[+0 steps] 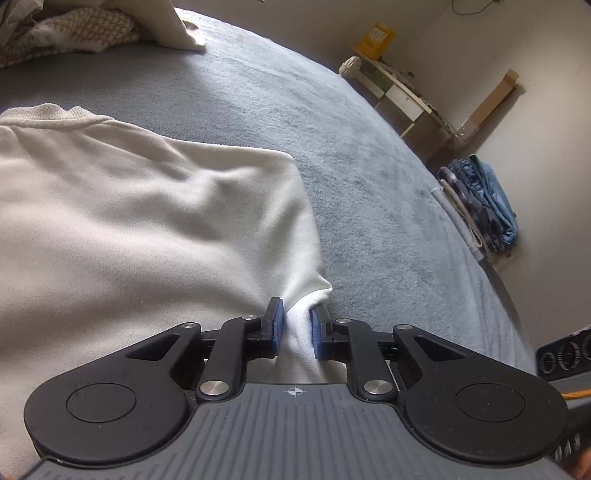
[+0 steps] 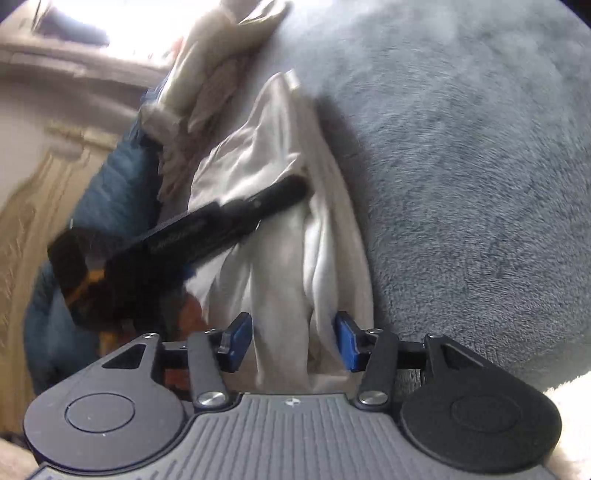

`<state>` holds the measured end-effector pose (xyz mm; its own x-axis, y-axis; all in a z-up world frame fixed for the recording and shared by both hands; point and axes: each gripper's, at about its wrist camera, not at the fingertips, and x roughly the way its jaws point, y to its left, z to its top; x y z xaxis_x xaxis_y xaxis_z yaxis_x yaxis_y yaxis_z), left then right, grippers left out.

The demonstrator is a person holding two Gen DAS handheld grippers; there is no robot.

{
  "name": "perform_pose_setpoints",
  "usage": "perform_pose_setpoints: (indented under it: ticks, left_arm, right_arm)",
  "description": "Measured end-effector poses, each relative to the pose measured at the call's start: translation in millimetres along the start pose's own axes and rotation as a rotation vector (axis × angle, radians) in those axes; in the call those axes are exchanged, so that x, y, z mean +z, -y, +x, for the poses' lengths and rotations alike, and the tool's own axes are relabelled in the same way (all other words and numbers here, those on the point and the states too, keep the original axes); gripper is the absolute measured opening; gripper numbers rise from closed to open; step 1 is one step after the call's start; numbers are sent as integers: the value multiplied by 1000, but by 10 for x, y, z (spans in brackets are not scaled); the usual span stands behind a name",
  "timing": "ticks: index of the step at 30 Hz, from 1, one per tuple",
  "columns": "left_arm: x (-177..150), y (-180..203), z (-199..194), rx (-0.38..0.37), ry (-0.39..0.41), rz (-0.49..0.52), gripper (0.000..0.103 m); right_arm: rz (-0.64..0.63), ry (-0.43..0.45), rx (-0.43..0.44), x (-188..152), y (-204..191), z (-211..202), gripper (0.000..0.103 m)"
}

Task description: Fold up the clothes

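While the left gripper points down at the bed, its two blue pads pinch a bunched corner of the white garment; the cloth is squeezed into a narrow neck between them, so this tool is clenched on the fabric. From that pinch the white garment spreads away to the left in the left wrist view, lying mostly flat on the grey-blue blanket, with soft creases and a ribbed hem along its far edge.

Right gripper: jaws stand well apart. Folds of white cloth run up between the blue pads, but gaps show on both sides and neither pad presses on the fabric. This tool is released. The right wrist view is motion-blurred. Beyond the pads the white cloth lies in a long rumpled strip on the blanket, and the other black gripper reaches in across it from the left.

Further off in the left wrist view, a heap of other clothes sits at the far side of the bed, one piece with a beige checked pattern. Past the right edge of the bed, a folded stack of blue garments rests by the wall. Behind that stand a pale low table with a yellow box on it and a cardboard piece leaning against the wall.
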<state>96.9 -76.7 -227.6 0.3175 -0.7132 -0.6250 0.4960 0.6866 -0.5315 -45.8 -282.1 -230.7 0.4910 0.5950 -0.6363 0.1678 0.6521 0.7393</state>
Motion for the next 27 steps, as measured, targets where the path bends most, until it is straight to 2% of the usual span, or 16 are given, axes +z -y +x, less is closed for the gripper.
perform_pose_setpoints:
  ticks: [1,3,4,5,7,9,12,14,15,17,18,19,21,24,27]
  left_arm:
    - [-4,1,-1,1,2,4,16]
    - [-3,2,5,4,5,8,16]
    - [-4,3,4,5,6,10,16]
    - [1,6,-1,6,5,10,16]
    - [13,11,-15,4,5,7,17]
    - [5,17,-7,3,5,11,18]
    - [-22,33,23,8,0,34,20]
    - [-15,40,8,0,2,43,24]
    - [-13,27,-41,-3,10,38,26]
    - [-15,-2,-163,-4,34,28,38]
    - [-16,-17,-225,-5,46,23,39]
    - [-16,-32,-286,-5,58,18,43]
    - [-44,-43,-398,-9,73,24,46]
    - [-157,-11,-537,-20,72,75,46]
    - [-317,103,-577,-10,58,175,46]
  right_arm:
    - [-40,-5,-18,-32,-63,2,53]
    - [-117,10,-65,-94,-171,13,45]
    - [-137,13,-77,-112,-198,21,23]
    - [-125,17,-61,-126,-202,-8,14]
    - [-78,31,9,-142,-197,-94,11]
    - [-5,33,26,-146,-151,-120,11]
    - [162,-35,-47,-164,141,22,11]
    - [205,-56,-32,-117,173,9,13]
    - [186,-57,-40,-116,137,-12,17]
    - [131,-57,-61,-115,46,-87,27]
    - [98,-54,-72,-108,-7,-138,31]
    - [57,-34,-86,-74,-65,-216,40]
    - [-23,7,-114,-5,-178,-371,44]
    - [-74,103,-124,271,-210,-527,49]
    - [-111,210,-134,669,-219,-403,61]
